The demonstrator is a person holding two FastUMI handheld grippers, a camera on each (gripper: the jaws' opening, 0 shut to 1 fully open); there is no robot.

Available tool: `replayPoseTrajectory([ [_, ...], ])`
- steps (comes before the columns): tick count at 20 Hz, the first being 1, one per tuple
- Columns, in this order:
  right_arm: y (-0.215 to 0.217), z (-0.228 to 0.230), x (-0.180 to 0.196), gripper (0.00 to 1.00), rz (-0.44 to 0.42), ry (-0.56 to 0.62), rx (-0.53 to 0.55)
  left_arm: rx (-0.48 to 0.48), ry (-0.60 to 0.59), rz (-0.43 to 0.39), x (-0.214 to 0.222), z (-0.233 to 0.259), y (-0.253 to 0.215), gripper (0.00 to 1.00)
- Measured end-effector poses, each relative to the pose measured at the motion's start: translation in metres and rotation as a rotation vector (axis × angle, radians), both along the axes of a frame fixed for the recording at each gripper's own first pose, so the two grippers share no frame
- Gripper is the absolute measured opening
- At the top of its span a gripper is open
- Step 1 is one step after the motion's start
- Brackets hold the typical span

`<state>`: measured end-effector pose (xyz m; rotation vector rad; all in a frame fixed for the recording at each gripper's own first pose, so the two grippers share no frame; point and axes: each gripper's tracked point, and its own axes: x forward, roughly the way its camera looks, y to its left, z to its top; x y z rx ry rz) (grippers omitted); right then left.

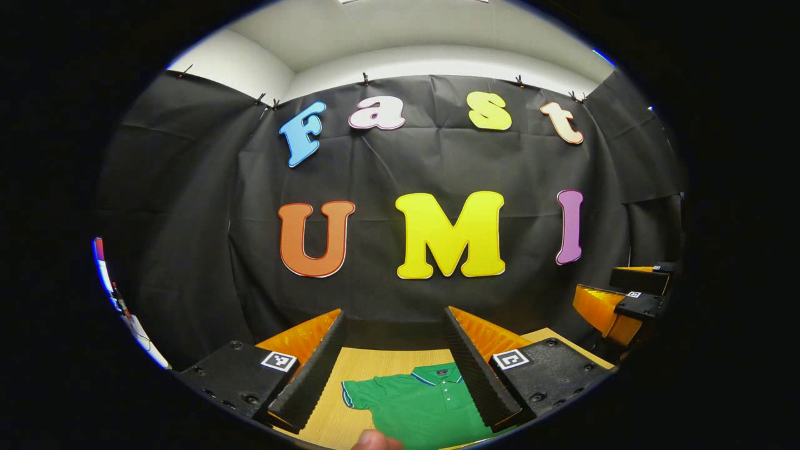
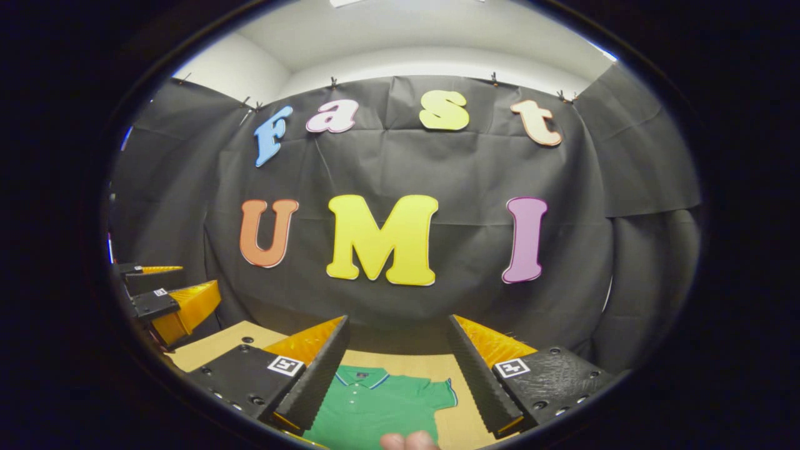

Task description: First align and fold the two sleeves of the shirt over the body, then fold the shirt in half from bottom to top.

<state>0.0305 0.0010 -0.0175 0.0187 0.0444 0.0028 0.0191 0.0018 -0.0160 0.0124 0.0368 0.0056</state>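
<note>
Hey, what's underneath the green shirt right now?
The green shirt lies flat on a light wooden table, bare wood beyond its collar and sleeve. Anything beneath the fabric is covered.

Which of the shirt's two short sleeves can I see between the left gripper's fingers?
The one spread on the table to the left of the collar of the green shirt: that sleeve has a striped cuff. The right gripper view shows the opposite sleeve.

Booth evenly lit from overhead, ceiling light (image 1: 350, 1) bright at top edge. I see white upper wall (image 2: 437, 59) pale and soft, no hard shadows. Black cloth (image 1: 387, 169) dull, creases faintly lit. Strong fisheye bend toward rims. Shirt (image 2: 375, 403) and table (image 1: 369, 362) sharp; fingertip (image 1: 375, 441) at bottom edge blurred.
</note>
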Motion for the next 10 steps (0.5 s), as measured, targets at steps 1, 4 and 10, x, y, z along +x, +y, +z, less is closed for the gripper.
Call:
replayPoseTrajectory([
  [1, -0.001, -0.002, 0.001, 0.96, -0.003, 0.004, -0.004, 0.000, 0.002, 0.002, 0.000, -0.001, 0.001, 0.98],
  [4, -0.007, -0.006, 0.006, 0.96, -0.006, 0.014, -0.014, -0.005, 0.012, 0.003, 0.002, -0.006, -0.001, 0.98],
  [10, -0.021, -0.033, 0.020, 0.97, -0.001, 0.071, -0.038, 0.003, 0.023, -0.001, 0.005, -0.013, -0.007, 0.98],
])
